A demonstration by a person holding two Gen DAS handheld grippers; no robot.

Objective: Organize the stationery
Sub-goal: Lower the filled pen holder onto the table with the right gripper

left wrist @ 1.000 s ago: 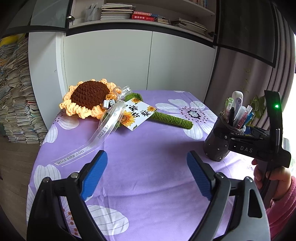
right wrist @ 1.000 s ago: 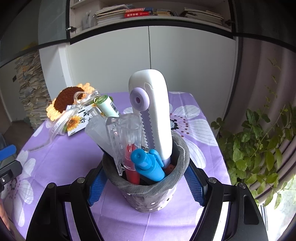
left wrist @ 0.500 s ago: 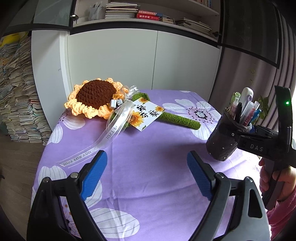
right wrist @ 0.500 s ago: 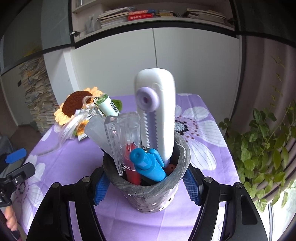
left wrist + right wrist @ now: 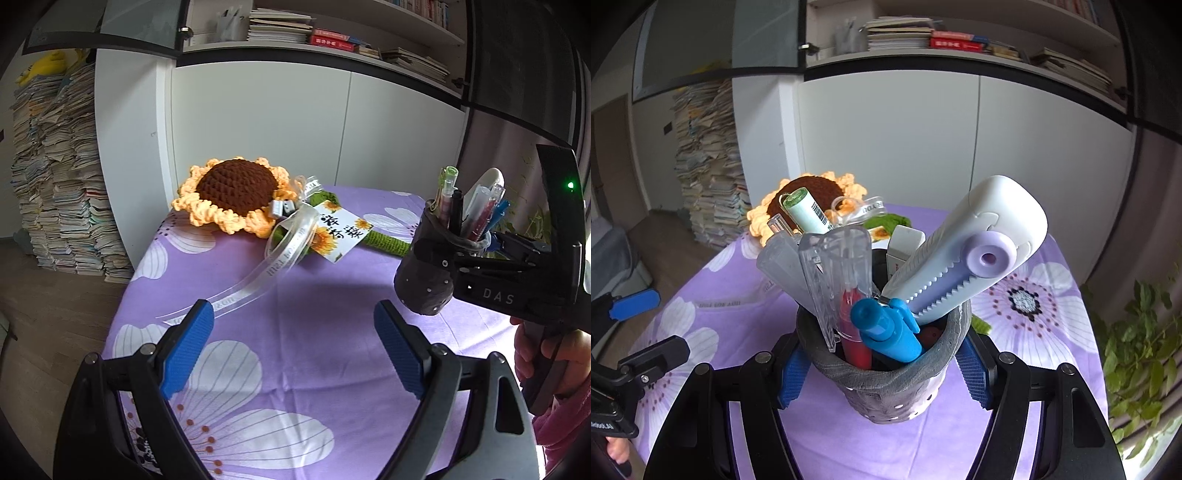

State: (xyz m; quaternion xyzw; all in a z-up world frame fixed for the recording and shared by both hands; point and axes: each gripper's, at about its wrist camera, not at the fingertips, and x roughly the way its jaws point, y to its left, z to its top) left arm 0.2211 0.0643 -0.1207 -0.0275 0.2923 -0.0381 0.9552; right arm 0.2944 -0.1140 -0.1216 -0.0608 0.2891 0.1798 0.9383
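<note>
The table under its purple flowered cloth spreads out ahead of both grippers, mostly bare in front of the left gripper, whose jaws stand wide apart with nothing between them, seemingly waiting. Beyond it lies a crocheted sunflower with a ribbon trailing toward its left pad, likely the only thing to snag on. The right gripper is clamped on the grey pen holder, pads pressed to both sides, holding it tilted and apparently clear of the cloth, probably to carry it. Inside lean a white correction-tape dispenser, a blue pen and a green-capped tube.
</note>
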